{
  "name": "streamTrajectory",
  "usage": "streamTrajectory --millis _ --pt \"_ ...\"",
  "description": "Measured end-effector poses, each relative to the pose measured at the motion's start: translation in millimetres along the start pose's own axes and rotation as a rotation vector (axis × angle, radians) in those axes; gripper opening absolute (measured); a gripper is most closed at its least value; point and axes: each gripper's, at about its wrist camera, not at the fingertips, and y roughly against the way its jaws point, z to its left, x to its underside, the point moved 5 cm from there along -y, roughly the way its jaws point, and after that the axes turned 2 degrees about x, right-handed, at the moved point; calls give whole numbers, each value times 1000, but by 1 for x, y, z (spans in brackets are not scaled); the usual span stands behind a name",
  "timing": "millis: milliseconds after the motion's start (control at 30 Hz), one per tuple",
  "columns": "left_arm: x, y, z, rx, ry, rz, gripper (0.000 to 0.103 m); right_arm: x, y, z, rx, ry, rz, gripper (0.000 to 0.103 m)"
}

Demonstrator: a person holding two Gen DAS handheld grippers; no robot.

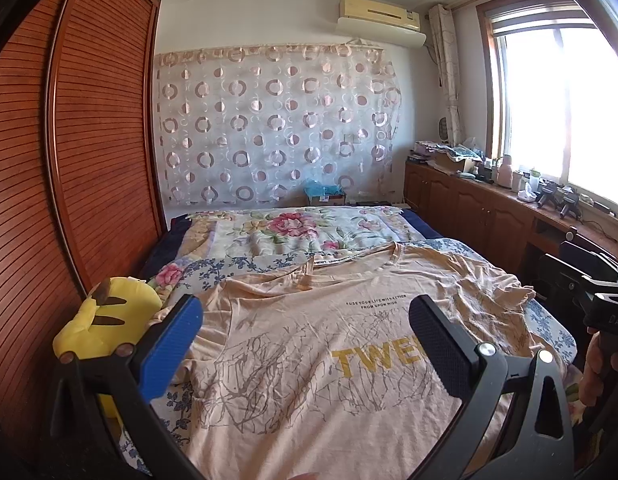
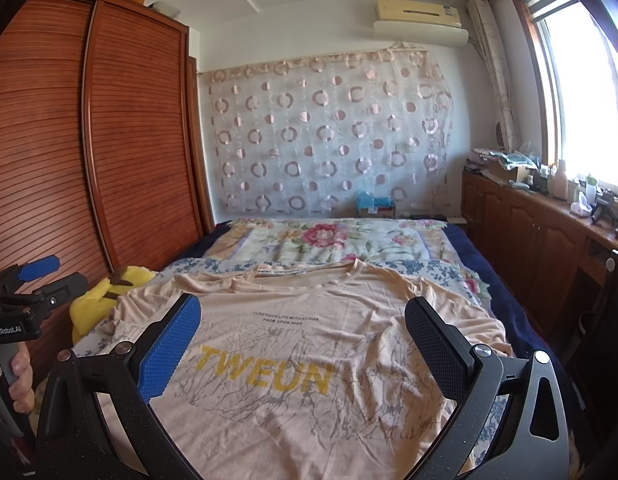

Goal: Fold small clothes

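Observation:
A peach T-shirt (image 1: 309, 360) with yellow "TWEUN" lettering and a grey branch print lies spread front up on the bed, collar toward the far wall. It also shows in the right wrist view (image 2: 309, 360). My left gripper (image 1: 305, 312) is open and empty above the shirt's lower chest. My right gripper (image 2: 301, 312) is open and empty above the same area. The left gripper also shows at the left edge of the right wrist view (image 2: 37, 272), and the right gripper's body at the right edge of the left wrist view (image 1: 601, 300).
A yellow plush toy (image 1: 105, 320) lies at the bed's left edge beside the slatted wooden wardrobe (image 1: 69, 160). A floral quilt (image 1: 301, 232) covers the far half of the bed. A wooden cabinet (image 1: 489, 208) with clutter runs under the window on the right.

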Motion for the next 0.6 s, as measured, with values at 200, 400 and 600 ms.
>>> streamTrajectory --millis 200,400,600 --pt "0 1 -6 0 -10 -1 103 0 -1 0 -1 -1 0 103" --pt "0 1 -7 1 -10 -2 103 0 -1 0 -1 -2 0 103" --pt "0 2 -8 3 -12 -2 103 0 -1 0 -1 -1 -1 103"
